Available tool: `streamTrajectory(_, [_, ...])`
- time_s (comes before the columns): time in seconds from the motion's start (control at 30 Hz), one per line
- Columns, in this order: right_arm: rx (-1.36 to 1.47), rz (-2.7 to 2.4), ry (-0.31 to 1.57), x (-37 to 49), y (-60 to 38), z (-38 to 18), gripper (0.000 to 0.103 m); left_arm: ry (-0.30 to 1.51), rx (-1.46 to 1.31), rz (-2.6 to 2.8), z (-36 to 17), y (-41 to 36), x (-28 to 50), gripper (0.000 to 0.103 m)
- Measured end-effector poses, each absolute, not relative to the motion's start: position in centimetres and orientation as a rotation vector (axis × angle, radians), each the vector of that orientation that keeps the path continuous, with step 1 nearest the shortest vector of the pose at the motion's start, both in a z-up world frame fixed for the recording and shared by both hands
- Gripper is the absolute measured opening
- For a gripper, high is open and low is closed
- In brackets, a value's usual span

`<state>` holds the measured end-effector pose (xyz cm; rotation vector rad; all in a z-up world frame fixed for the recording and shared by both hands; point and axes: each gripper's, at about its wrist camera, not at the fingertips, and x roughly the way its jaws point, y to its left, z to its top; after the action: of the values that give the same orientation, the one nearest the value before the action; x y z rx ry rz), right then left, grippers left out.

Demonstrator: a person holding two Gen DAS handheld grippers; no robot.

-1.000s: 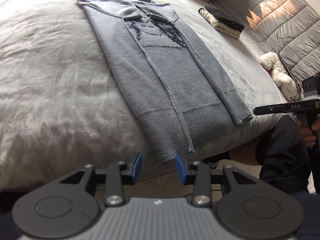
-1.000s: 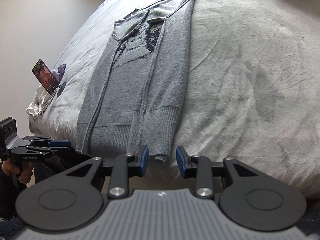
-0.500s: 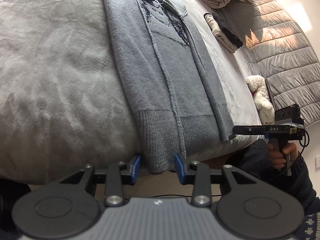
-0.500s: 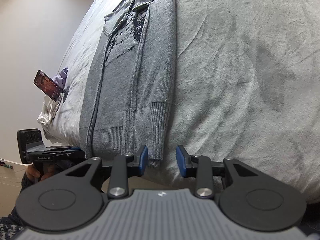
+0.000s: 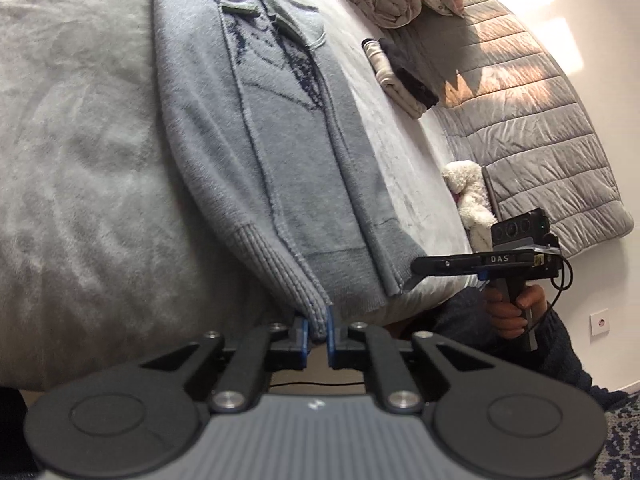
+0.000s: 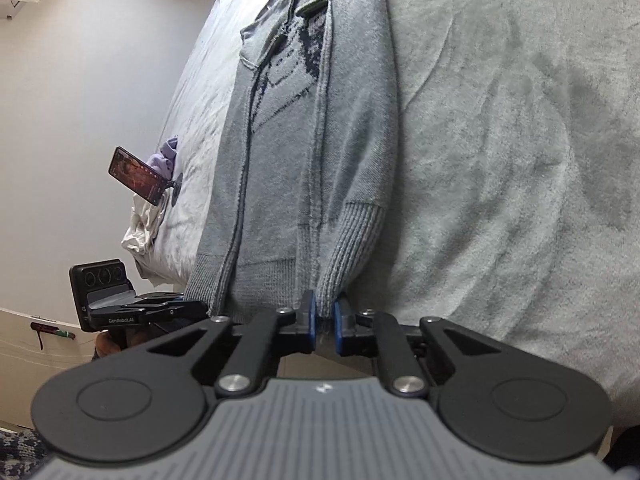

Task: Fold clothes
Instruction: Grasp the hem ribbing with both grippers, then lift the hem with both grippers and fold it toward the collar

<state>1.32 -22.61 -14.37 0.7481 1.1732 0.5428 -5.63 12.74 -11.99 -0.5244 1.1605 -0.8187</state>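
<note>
- Left wrist view: my left gripper [image 5: 317, 330] has its jaws closing on the ribbed hem corner of the grey sweater [image 5: 280, 152], with the knit pinched between the blue pads.
- The sweater lies lengthwise on the bed [image 5: 80, 184], sleeves folded in, its hem hanging over the near edge.
- Off to the right, a hand [image 5: 510, 312] holds my right gripper [image 5: 416, 276] at the sweater's other hem corner; from this angle I cannot tell how tightly it bites.
- Farther back sit a white plush toy [image 5: 470, 196], a small stack of folded clothes [image 5: 404, 80] and a quilted grey blanket [image 5: 532, 140].
- Right wrist view: my right gripper [image 6: 325, 320] has its jaws closing on a ribbed cuff of the sweater [image 6: 292, 152] at the bed's edge, cloth between the pads.
- At the left my left gripper [image 6: 188, 304] reaches the hem's far corner, and a phone [image 6: 136, 175] stands on a holder beside the bed [image 6: 500, 160].
</note>
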Motion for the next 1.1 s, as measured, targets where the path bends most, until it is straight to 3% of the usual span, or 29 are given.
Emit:
streamTrajectory(0.37, [0.818, 0.473, 1.03, 4.9, -23.4, -13.3, 0.012, 0.996, -0.664, -0.72, -10.3, 14.3, -1.5, 0.008])
streamTrajectory(0.8, [0.895, 0.359, 0.999, 10.2, -23.6, -15.6, 0.013, 1.001, -0.728, -0.494, -13.0, 16.3, 2.4, 0.009])
streamTrajectory(0.93, [0.911, 0.343, 0.984, 10.6, -24.2, -15.4, 0.02, 0.979, -0.72, -0.483, -12.2, 16.7, 2.4, 0.024])
streamTrajectory(0.97, [0.901, 0.34, 0.971, 10.4, -24.3, -15.1, 0.027, 0.966, -0.705, -0.479, -11.9, 16.8, 2.3, 0.032])
streamTrajectory(1.0, [0.891, 0.338, 0.958, 10.3, -24.5, -14.9, 0.038, 0.954, -0.69, -0.473, -11.5, 17.0, 2.2, 0.034])
streamTrajectory(1.1, [0.861, 0.33, 0.919, 9.8, -25.1, -14.1, 0.041, 0.928, -0.65, -0.45, -10.8, 17.3, 2.1, 0.035])
